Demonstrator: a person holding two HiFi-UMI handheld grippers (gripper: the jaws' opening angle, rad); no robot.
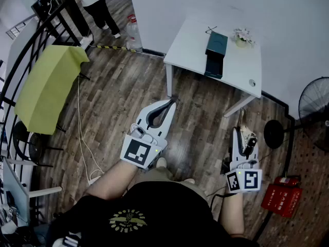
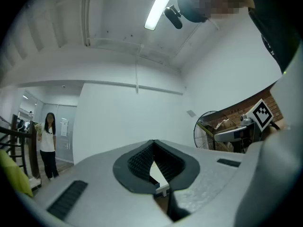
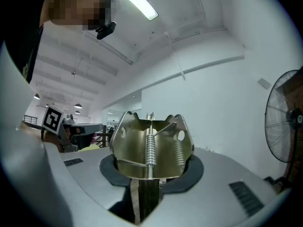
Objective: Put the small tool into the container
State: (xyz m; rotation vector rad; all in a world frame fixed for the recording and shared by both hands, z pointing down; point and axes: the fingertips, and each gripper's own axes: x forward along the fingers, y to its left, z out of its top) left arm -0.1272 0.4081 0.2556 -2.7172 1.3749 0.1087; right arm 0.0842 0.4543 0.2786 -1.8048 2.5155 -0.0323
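I am standing on a wooden floor with both grippers raised in front of me. My right gripper [image 1: 241, 134] is shut on the small tool [image 1: 248, 139], a brass-coloured metal clip with a coil spring [image 3: 150, 148] that stands up between the jaws in the right gripper view. My left gripper [image 1: 168, 106] is shut, its tips meeting with nothing between them; in the left gripper view the dark pads [image 2: 142, 162] are bare. The container [image 1: 216, 51], a dark teal box, lies on the white table [image 1: 190, 42] ahead of me, well beyond both grippers.
A small flower pot [image 1: 242, 37] sits on the table beside the box. A standing fan [image 1: 314, 104] and a red fire extinguisher [image 1: 281, 195] are at my right. A yellow-green covered table [image 1: 49, 86] and a black railing are at my left. A person [image 1: 97, 6] stands far back left.
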